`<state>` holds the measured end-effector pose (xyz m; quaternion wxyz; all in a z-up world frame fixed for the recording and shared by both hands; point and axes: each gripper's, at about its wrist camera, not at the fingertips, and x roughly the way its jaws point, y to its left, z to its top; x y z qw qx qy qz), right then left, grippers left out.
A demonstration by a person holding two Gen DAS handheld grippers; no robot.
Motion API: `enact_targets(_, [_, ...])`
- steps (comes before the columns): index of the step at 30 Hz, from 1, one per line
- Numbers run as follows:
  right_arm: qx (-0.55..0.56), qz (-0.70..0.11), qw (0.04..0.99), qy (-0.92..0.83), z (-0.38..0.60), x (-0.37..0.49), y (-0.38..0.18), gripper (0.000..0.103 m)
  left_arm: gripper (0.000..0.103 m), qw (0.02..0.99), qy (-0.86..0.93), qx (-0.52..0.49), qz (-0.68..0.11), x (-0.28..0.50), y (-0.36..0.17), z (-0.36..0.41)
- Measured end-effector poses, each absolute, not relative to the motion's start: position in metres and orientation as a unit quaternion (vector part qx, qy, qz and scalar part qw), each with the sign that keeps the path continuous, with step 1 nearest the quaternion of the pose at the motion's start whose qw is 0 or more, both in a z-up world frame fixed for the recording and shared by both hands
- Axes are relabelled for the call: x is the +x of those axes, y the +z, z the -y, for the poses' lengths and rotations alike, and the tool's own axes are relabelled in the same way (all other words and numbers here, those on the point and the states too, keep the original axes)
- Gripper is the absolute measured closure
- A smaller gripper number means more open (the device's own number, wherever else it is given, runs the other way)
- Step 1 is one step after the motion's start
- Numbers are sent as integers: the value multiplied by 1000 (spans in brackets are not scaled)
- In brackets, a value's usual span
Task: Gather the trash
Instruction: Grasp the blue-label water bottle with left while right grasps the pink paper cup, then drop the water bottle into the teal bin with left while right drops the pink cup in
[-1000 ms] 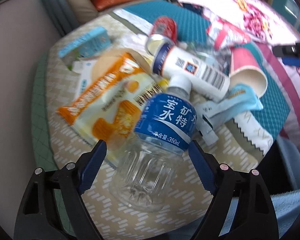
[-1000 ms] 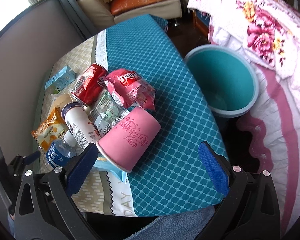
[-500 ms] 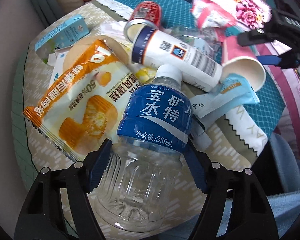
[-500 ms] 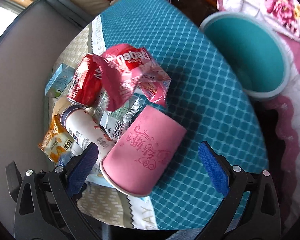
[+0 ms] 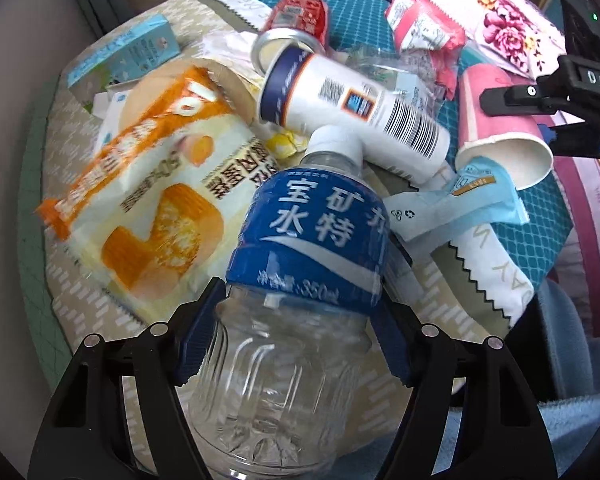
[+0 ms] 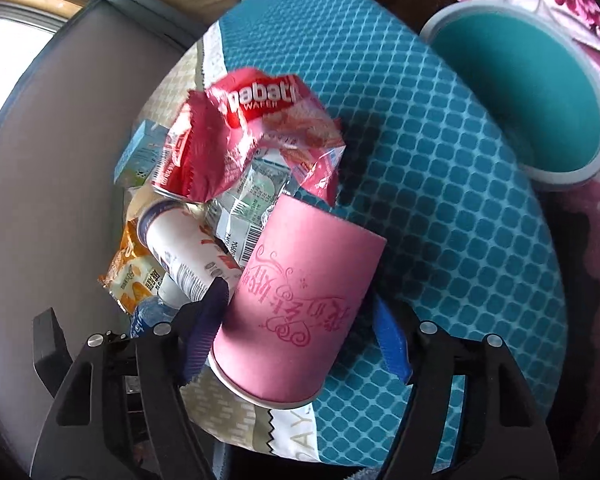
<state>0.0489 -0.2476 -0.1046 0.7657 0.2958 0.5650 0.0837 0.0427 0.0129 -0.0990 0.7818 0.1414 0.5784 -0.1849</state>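
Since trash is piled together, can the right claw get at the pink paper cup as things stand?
Probably yes: the pink paper cup lies on top, already between the closing right claw's fingers; the white bottle crowds one side.

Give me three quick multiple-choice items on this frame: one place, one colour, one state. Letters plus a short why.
1. Where is the bin?
A. On the table among the trash
B. Off the table's edge, beyond the teal cloth
C. Under the orange snack bag

2. What colour is the label of the water bottle?
A. Blue
B. Green
C. Yellow

3. How does the paper cup lie?
A. Upright, mouth up
B. On its side, between the fingers of the right gripper
C. Crushed flat under the can

Answers:
1. B: the right wrist view shows the bin's rim past the cloth's edge, lower than the table.
2. A: white characters on a blue band in the left wrist view.
3. B: its rim faces the camera, a blue pad on either side as the fingers close.
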Motion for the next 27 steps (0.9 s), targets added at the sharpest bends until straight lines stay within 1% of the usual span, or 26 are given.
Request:
enact_targets(4, [297, -553, 773, 86, 254, 42, -98, 39, 33, 791, -172, 124, -574, 33, -83, -25])
enact_targets(11, [292, -527, 793, 89, 262, 43, -83, 39, 33, 810, -152, 96, -558, 23, -54, -41])
enact_targets(17, [296, -502, 806, 100, 274, 38, -64, 39, 33, 829, -158, 81, -530, 20, -21, -32])
enact_targets(22, [308, -466, 825, 89, 302, 36, -43, 39, 33, 840, -182, 77, -505, 32, 6, -3])
enact_targets(27, [339, -418, 842, 39, 358, 35, -25, 39, 33, 836, -235, 98, -486, 59, 20, 70])
